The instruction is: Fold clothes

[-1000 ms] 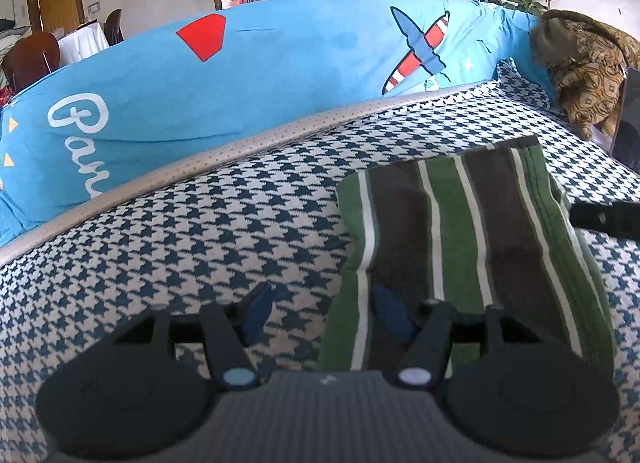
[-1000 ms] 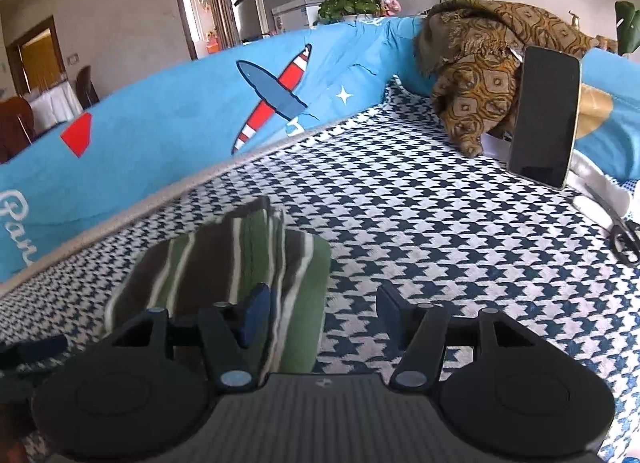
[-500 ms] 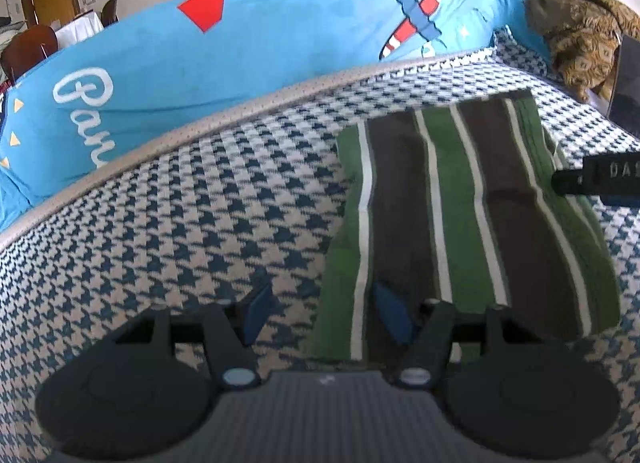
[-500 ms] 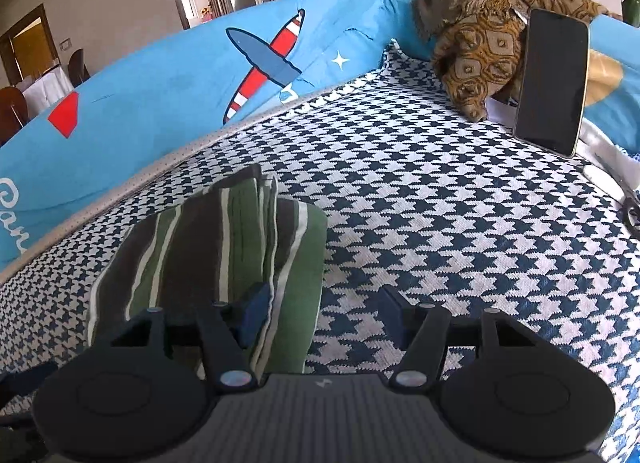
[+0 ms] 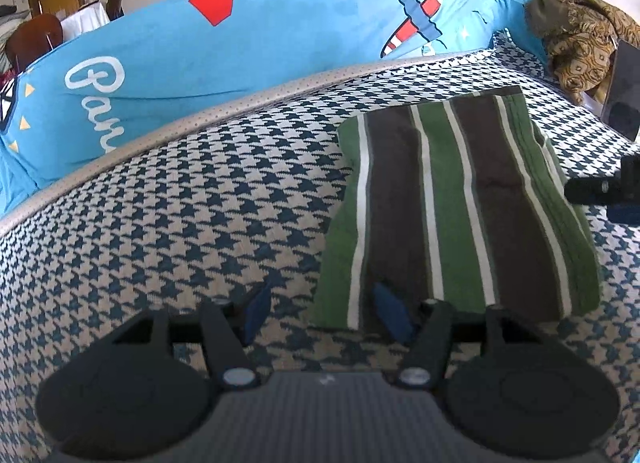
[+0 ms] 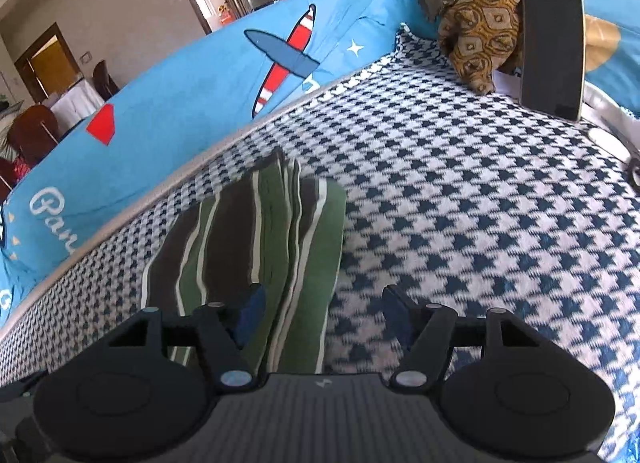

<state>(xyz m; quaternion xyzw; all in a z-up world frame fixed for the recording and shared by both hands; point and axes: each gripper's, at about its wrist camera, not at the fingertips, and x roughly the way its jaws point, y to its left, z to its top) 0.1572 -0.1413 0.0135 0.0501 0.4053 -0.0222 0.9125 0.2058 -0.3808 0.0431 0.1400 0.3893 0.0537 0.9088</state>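
Observation:
A folded garment [image 5: 452, 199] with green, brown and white stripes lies flat on the houndstooth sofa cover [image 5: 180, 223]. My left gripper [image 5: 320, 303] hovers open over the garment's near left corner, one finger on each side of that edge, pads clear of the cloth. In the right wrist view the same garment [image 6: 248, 231] shows its stacked folds. My right gripper [image 6: 322, 303] straddles its right edge with the jaws opening, and no pad presses the cloth. A fingertip of the right gripper [image 5: 600, 187] shows at the right edge of the left wrist view.
A blue cushion [image 5: 280, 35] with a plane print runs along the back. At the far right, a brown patterned cloth [image 6: 476, 19] is heaped, with a dark phone [image 6: 552, 47] propped against it. White items [image 6: 608, 135] lie by the right edge.
The right gripper's jaws have spread wider and it has turned so the garment's right edge sits more between them. The left gripper has drawn back slightly, showing the garment's whole top.

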